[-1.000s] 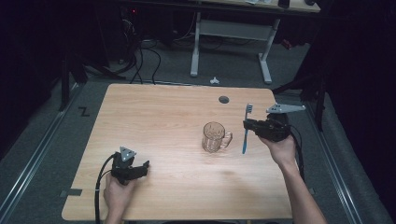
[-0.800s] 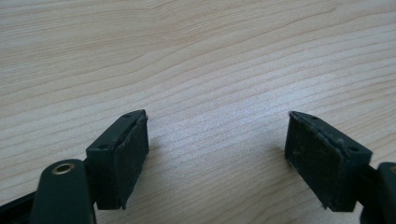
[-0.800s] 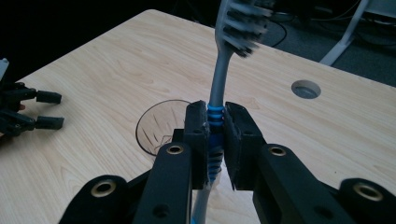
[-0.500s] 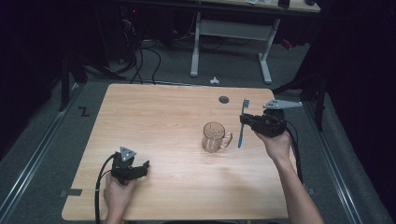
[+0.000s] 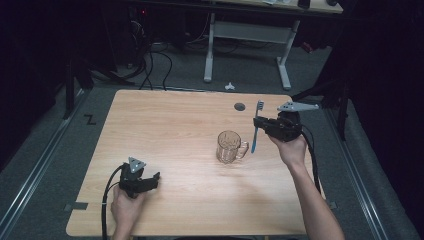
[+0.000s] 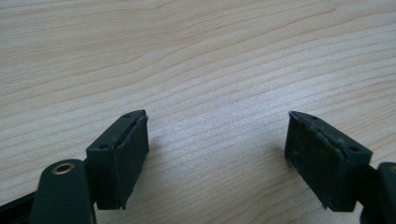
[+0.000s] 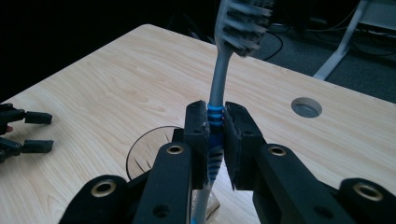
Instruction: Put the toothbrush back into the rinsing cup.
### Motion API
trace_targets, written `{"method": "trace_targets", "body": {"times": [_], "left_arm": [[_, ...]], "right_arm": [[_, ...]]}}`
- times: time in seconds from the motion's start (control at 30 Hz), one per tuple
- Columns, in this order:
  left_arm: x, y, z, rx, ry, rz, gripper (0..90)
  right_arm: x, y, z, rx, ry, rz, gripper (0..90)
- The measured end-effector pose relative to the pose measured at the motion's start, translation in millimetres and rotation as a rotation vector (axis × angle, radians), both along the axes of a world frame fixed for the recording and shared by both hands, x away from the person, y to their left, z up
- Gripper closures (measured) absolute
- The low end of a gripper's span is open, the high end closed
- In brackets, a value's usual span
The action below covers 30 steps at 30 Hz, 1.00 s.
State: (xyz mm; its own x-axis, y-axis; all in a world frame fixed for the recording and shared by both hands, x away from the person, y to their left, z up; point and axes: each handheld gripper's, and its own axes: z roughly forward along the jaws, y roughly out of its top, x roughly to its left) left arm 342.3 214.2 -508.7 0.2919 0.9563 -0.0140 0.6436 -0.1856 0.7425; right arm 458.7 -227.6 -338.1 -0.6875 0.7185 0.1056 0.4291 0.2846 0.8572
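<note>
The right tongs (image 7: pixel 215 140) pinch a toothbrush (image 5: pixel 256 127) upright, bristles up, now nearer the glass mug (image 5: pixel 230 147) at mid-surface than a second ago, so carrying is in hand and lowering its handle into the mug looks next, while the left tongs (image 6: pixel 217 156) rest spread, near left.

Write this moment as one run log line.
right gripper: shut on toothbrush | above mug | left gripper: open, on table
</note>
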Motion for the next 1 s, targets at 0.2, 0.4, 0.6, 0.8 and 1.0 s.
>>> {"method": "trace_targets", "body": {"times": [0.2,0.4,0.6,0.8,1.0], "left_arm": [[0.0,0.0,0.0,0.000,0.000,0.000,22.2],[0.0,0.0,0.0,0.000,0.000,0.000,22.2],[0.1,0.0,0.0,0.000,0.000,-0.001,22.2],[0.1,0.0,0.0,0.000,0.000,-0.001,22.2],[0.1,0.0,0.0,0.000,0.000,0.000,22.2]], "right_arm": [[4.2,2.7,-0.4,0.012,0.007,0.003,80.3],[8.3,6.6,1.6,0.011,0.000,0.001,80.3],[13.0,10.1,3.8,0.017,-0.007,-0.004,80.3],[18.4,15.2,1.6,0.020,-0.009,-0.012,80.3],[21.7,18.7,-2.6,0.018,-0.012,-0.028,80.2]]}}
